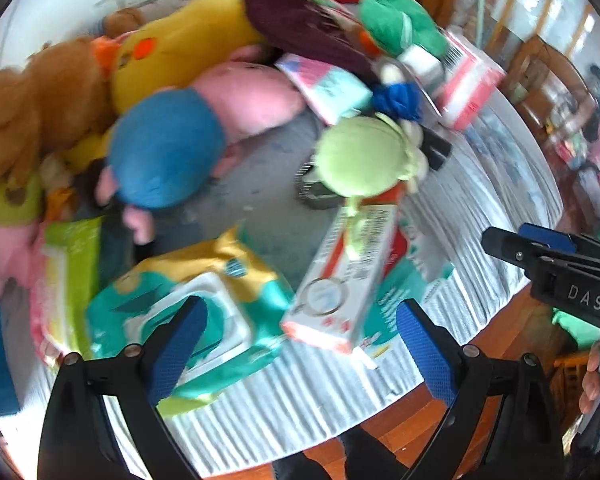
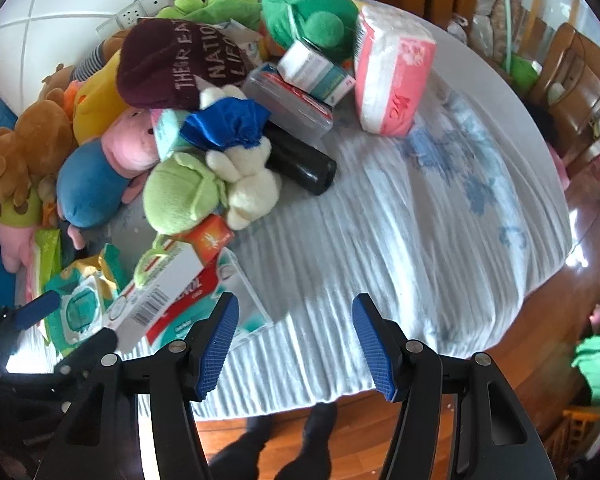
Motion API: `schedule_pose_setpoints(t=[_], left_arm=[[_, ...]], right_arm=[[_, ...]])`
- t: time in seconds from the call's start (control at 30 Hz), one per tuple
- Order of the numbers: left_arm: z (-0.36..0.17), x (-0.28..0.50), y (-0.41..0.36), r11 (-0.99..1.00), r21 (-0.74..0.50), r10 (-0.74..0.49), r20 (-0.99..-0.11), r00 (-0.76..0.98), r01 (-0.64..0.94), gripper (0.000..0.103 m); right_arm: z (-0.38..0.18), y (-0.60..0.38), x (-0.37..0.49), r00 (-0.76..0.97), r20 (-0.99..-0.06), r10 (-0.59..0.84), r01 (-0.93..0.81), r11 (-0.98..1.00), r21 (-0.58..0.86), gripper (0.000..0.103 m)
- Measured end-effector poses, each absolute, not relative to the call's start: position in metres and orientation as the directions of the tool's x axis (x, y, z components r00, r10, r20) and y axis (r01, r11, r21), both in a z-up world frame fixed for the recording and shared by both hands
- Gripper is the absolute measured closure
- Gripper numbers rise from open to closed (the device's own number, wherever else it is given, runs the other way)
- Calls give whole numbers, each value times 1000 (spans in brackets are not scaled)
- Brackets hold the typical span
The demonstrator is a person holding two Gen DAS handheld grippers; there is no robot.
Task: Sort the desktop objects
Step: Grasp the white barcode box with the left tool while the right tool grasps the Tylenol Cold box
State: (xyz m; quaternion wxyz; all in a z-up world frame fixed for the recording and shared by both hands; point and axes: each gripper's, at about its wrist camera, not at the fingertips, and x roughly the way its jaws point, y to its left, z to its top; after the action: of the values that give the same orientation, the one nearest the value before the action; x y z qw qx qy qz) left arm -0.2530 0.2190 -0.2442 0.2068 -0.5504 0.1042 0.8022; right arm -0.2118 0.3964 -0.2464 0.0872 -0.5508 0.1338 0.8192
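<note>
Blue-padded fingers of left gripper (image 1: pixel 300 344) and right gripper (image 2: pixel 296 344) both spread apart, empty, low in frame; approach step judged, next move probably closing on wipes pack (image 1: pixel 188 320) at clutter's lower-left edge.

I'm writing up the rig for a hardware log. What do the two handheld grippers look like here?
Both the left gripper and the right gripper have black plastic bodies with angular, cut-out linkages and silver pivot screws. Their jaws carry blue, finely textured pads. In the left wrist view, the right gripper's side shows white letters "DAS", with the person's bare fingers on the handle. No cables are visible.
</note>
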Motion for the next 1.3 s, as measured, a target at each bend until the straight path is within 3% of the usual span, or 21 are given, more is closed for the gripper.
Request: schedule_pose_setpoints(t=[0.2, 0.27, 0.33, 0.5, 0.53, 0.57, 0.6, 0.63, 0.83, 1.1, 1.3], left_arm=[[-283, -270, 236, -861, -63, 209, -949, -237, -504, 9], [-282, -274, 231, -853, -87, 241, -940, -241, -514, 23], [-278, -277, 226, -842, -117, 275, -933, -232, -527, 44], [-260, -278, 203, -842, -98, 279, -920, -274, -531, 48], [-256, -279, 195, -846, -100, 283, -917, -282, -523, 49], [-252, -280, 187, -851, -102, 286, -913, -291, -515, 51], [-248, -282, 176, -859, -103, 285, -910, -300, -501, 60], [-246, -285, 169, -863, -105, 285, -909, -305, -493, 61], [-255, -296, 145, -871, -79, 253, -919, -304, -485, 63], [-264, -305, 145, -855, -83, 264, -920, -291, -513, 63], [-269, -307, 154, -845, -88, 264, -926, -269, -527, 63]], right_arm=[[-261, 404, -204, -380, -925, 16, -353, -927, 129, 43], [-264, 403, -201, -383, -923, 17, -372, -918, 138, 43], [-266, 397, -201, -376, -927, 12, -379, -914, 142, 43], [-268, 373, -205, -356, -935, 0, -384, -912, 146, 41], [-270, 368, -205, -349, -937, -1, -388, -910, 145, 36], [-271, 363, -206, -341, -940, -1, -392, -908, 144, 24], [-273, 359, -207, -336, -942, -2, -399, -905, 144, 17], [-275, 355, -208, -332, -943, -5, -408, -901, 148, 8], [-289, 326, -225, -314, -949, -26, -451, -876, 173, 1], [-305, 301, -253, -304, -952, 42, -457, -883, 107, 1], [-304, 302, -257, -280, -953, 119, -333, -943, -19, 12]])
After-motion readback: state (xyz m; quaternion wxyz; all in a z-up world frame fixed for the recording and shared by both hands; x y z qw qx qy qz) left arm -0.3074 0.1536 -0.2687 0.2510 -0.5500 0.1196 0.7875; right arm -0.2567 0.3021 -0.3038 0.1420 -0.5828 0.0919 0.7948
